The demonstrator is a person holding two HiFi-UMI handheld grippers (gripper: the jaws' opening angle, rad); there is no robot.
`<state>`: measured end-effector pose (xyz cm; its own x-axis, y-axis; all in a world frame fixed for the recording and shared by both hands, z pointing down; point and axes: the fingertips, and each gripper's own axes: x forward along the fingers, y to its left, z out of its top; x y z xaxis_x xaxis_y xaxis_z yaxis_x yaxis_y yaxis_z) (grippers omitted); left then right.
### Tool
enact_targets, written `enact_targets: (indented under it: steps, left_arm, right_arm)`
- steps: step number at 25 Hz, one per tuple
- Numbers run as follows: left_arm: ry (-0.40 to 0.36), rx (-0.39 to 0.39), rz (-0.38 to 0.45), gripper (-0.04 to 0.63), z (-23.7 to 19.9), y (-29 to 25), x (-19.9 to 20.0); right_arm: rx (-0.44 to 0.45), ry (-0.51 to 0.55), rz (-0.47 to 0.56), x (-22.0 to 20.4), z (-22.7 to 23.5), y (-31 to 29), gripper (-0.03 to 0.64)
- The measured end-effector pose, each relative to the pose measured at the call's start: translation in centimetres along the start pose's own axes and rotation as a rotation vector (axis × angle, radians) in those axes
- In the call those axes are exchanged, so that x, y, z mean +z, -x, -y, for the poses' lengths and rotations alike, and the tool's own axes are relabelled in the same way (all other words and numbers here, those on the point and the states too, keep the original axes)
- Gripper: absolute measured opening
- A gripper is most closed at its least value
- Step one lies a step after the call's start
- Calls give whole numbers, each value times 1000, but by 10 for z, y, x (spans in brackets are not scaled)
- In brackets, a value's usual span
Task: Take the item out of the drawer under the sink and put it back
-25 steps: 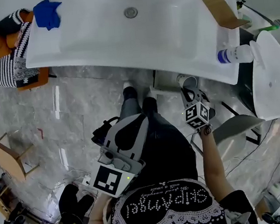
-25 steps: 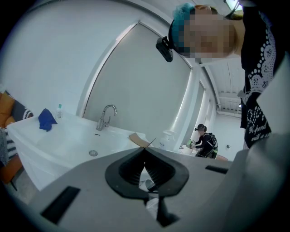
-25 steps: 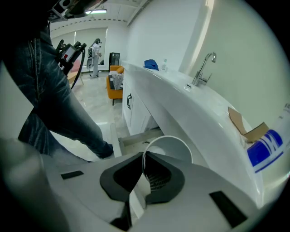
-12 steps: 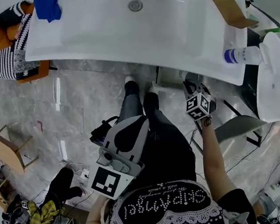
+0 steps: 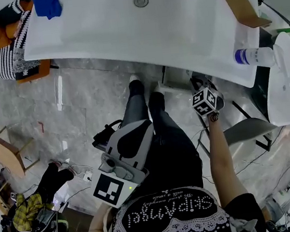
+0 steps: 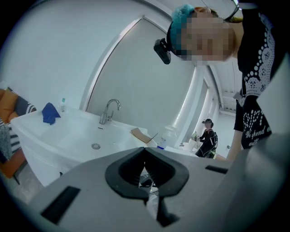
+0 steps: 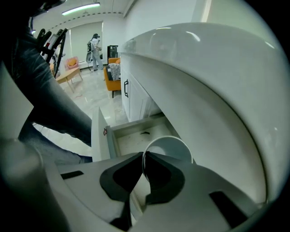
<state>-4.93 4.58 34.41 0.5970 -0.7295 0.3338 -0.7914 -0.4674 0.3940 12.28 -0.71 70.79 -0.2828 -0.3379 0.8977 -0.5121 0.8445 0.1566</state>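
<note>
Cup: the cup (image 7: 171, 148) is white and round, with a thin rim and a plain, smooth inside. Nothing shows inside it.
Cup tilt: it is tipped, so its open mouth faces the right gripper view.
Where the cup is: it hangs over the open drawer (image 7: 99, 134), just under the big white sink (image 5: 124, 29). I cannot tell if it touches the drawer's bottom.
Right gripper: the right gripper (image 7: 144, 157) points down, and its two black pads pinch the cup's rim, one pad inside the cup and one outside.
Left gripper: the left gripper (image 6: 145, 150) is squeezed closed with nothing in it. It is held by the person's tummy, well apart from the drawer.
Drawer: it is pulled out, pale inside, with a small dark bit (image 7: 145, 132) lying on its bottom.
On the sink: a blue cloth (image 5: 47, 4) at one end, a brown card piece (image 5: 239, 2) and a lying bottle (image 5: 251, 55) at the other.
</note>
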Motion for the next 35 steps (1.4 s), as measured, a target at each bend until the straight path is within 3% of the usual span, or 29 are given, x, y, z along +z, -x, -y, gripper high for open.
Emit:
enact_targets:
  steps: [35]
  left_arm:
    - [64, 38, -37, 5, -28, 11, -10]
  right_arm:
    - [47, 0, -116, -5, -6, -53, 26]
